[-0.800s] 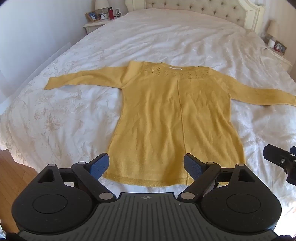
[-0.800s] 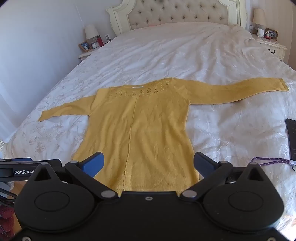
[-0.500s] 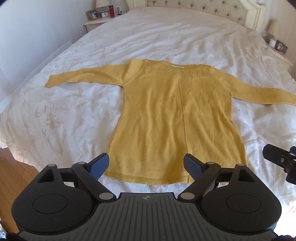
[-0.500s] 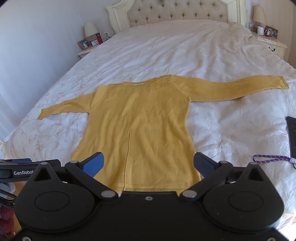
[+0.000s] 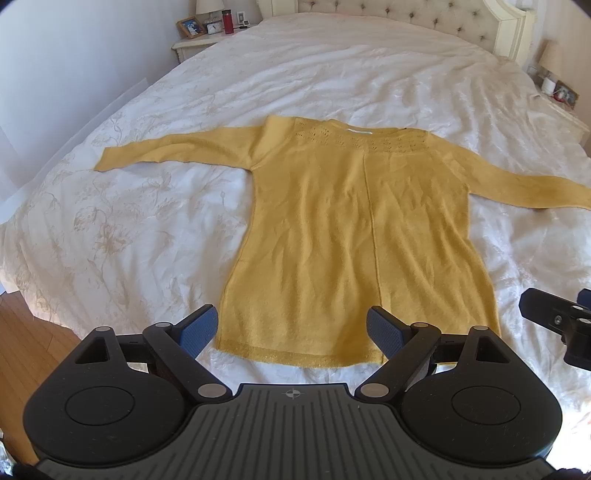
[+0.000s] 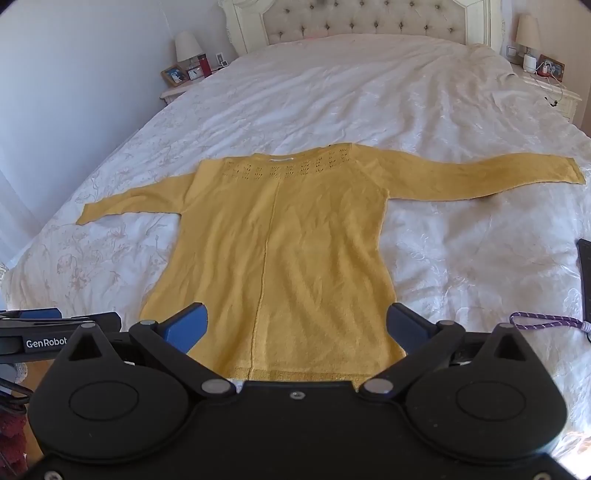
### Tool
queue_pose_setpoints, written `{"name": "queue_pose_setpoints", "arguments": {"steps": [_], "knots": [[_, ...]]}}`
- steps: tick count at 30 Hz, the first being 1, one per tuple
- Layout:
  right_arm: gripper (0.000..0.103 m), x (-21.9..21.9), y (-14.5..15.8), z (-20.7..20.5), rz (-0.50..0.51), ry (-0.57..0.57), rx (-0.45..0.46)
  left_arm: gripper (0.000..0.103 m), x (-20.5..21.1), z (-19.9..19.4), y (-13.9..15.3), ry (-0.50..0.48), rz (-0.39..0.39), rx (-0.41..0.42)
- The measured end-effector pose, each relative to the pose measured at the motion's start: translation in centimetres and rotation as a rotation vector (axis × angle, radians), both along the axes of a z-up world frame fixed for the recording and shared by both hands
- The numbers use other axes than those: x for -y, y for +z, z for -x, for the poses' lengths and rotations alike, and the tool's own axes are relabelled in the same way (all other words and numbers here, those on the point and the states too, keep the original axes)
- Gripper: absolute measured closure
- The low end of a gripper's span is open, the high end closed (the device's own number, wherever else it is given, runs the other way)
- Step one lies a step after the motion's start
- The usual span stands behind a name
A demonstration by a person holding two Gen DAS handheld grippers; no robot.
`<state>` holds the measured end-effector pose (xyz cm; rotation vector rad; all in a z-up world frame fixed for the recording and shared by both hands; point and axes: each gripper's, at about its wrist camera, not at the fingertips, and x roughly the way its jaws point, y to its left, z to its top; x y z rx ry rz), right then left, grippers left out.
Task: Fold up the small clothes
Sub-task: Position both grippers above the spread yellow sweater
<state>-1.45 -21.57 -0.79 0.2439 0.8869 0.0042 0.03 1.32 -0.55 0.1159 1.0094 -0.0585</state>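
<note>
A yellow long-sleeved knit sweater (image 5: 354,229) lies flat on the white bed, both sleeves spread out sideways, hem toward me. It also shows in the right wrist view (image 6: 280,251). My left gripper (image 5: 291,328) is open and empty, hovering above the hem. My right gripper (image 6: 295,325) is open and empty, also above the hem. The right gripper's edge shows at the right of the left wrist view (image 5: 557,321); the left gripper's edge shows at the left of the right wrist view (image 6: 48,332).
The white floral bedspread (image 5: 129,229) covers the bed, with a tufted headboard (image 6: 365,18) behind. Nightstands with lamps and photo frames stand on both sides (image 6: 184,77). A purple cord (image 6: 543,321) and a dark flat object (image 6: 585,273) lie at the right. Wooden floor (image 5: 26,332) lies left.
Both views have shifted slightly forward and tilted down over the sweater. The sweater has not moved and both grippers have stayed open.
</note>
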Motion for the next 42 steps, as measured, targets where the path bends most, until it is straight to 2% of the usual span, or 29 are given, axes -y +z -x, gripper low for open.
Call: {"name": "queue_pose_setpoints", "arguments": {"steps": [42], "knots": [[0.001, -0.8, -1.2, -1.8, 0.005, 0.004, -0.095, 0.015, -0.4, -0.8, -1.2, 0.02, -0.01, -0.054]]}}
